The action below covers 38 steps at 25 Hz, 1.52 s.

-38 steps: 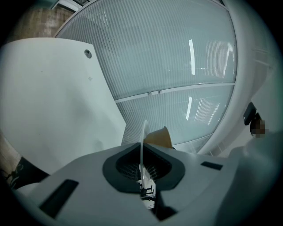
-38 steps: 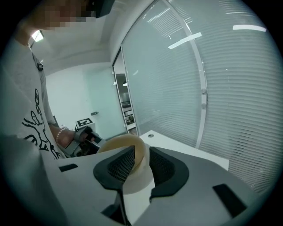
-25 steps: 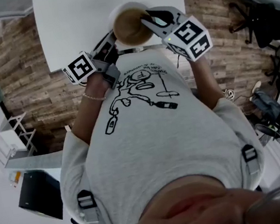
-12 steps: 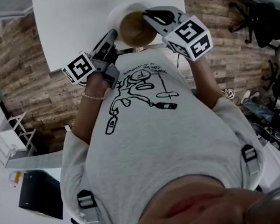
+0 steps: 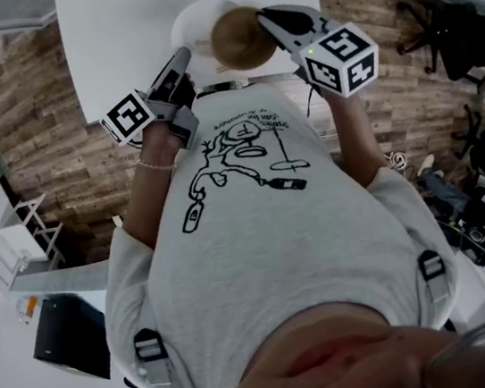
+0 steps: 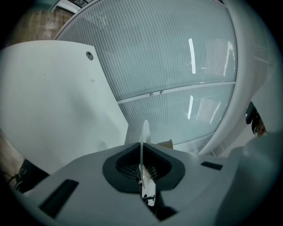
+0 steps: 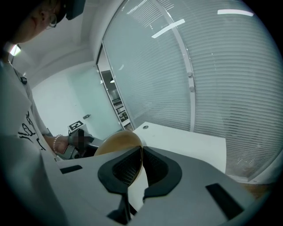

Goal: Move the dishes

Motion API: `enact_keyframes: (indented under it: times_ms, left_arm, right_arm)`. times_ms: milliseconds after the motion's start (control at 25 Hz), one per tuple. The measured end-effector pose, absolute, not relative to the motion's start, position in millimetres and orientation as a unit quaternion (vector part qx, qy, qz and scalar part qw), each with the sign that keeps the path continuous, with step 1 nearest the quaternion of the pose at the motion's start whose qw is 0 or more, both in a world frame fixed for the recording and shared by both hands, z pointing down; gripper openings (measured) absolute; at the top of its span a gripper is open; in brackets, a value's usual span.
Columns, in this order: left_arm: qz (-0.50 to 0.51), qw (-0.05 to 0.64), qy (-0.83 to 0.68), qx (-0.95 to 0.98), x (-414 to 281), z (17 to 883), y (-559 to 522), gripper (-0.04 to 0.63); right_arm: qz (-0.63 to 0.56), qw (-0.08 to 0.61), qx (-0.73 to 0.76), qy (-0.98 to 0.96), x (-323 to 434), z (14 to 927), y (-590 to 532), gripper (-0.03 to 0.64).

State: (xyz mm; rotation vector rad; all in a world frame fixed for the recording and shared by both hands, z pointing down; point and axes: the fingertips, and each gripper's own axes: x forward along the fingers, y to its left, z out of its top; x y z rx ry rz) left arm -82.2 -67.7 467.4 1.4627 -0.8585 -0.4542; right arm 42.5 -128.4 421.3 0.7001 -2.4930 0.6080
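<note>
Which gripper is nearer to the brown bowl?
Right. The right gripper is shut on the brown bowl at its rim; the left gripper grips the white plate on the bowl's other side.

Head view: steeply down past person's shirt (image 5: 266, 230) onto white table (image 5: 130, 43). Left gripper view: close behind own jaws, facing across table to glass wall (image 6: 177, 66). Right gripper view: close, facing leftward across table; shares table and left gripper (image 5: 179, 60) with head view.

Office corner on my feed
A white table (image 5: 128, 34) stands on a wood-plank floor (image 5: 37, 147), with ribbed glass partitions (image 6: 177, 62) beyond it catching strip-light reflections (image 7: 168, 27); I see black office chairs (image 5: 450, 40) at the head view's right, a white rack (image 5: 20, 244) at its left
</note>
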Motion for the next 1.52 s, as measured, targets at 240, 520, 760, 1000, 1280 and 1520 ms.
enact_keyframes:
  times_ms: [240,520,760,1000,1280,1520]
  left_arm:
    - [-0.196,0.634,-0.389,0.639,-94,471,-70,0.011]
    - [-0.203,0.632,-0.404,0.630,-104,475,-76,0.011]
    - [-0.206,0.628,-0.412,0.627,-111,477,-75,0.012]
    - [-0.211,0.624,-0.421,0.624,-125,477,-73,0.011]
    - [-0.210,0.621,-0.432,0.619,-132,479,-75,0.011]
    - [-0.212,0.616,-0.436,0.622,-131,476,-72,0.012]
  right_arm:
    - [0.236,0.225,0.285,-0.901,59,423,-141,0.043]
    - [0.275,0.194,0.320,-0.885,83,432,-154,0.043]
    - [0.330,0.154,0.350,-0.863,101,444,-156,0.043]
    - [0.384,0.127,0.368,-0.838,102,463,-148,0.043]
    - [0.401,0.128,0.402,-0.813,110,489,-146,0.043]
    - [0.410,0.131,0.437,-0.790,114,518,-134,0.043]
